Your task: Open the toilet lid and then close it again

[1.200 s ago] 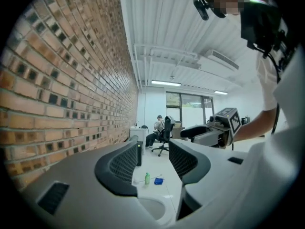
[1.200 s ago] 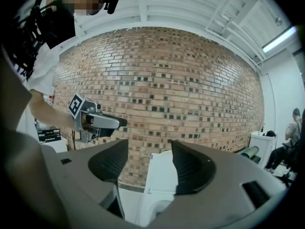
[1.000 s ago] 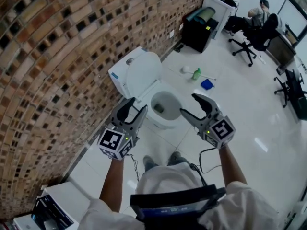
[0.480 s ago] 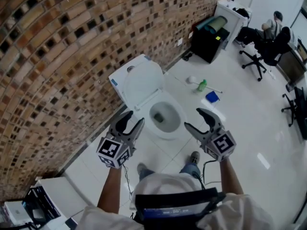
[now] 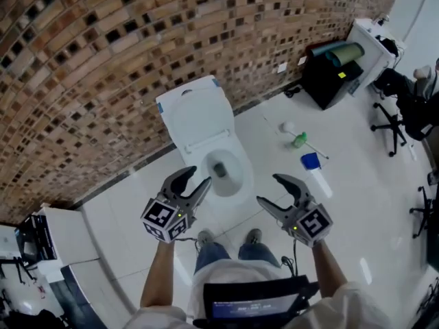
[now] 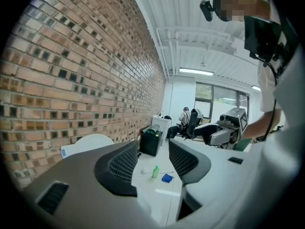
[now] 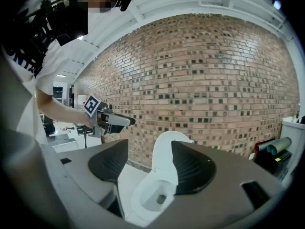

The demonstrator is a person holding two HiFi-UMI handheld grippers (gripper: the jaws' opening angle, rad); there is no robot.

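The white toilet stands against the brick wall with its lid [image 5: 199, 118] raised upright against the tank and the bowl [image 5: 224, 172] uncovered. My left gripper [image 5: 194, 181] hovers open just left of the bowl's front rim, touching nothing. My right gripper [image 5: 269, 189] is open too, to the right of the bowl, above the floor. In the right gripper view the raised lid [image 7: 164, 149] and bowl [image 7: 152, 194] show between the empty jaws, with the left gripper [image 7: 112, 120] farther left. The left gripper view looks past the lid [image 6: 93, 140] along the wall.
A toilet brush [image 5: 288, 127], a green bottle [image 5: 300, 140] and a blue object [image 5: 310, 160] lie on the white tiles right of the toilet. A black bin with rolls [image 5: 333, 74] and a white cabinet [image 5: 374, 43] stand by the wall. Office chairs [image 5: 405, 108] are far right, a white shelf [image 5: 58, 235] at left.
The view has swung so the toilet now lies straight ahead rather than off to one side. Both grippers moved along with it, still open and empty. The lid stays up.
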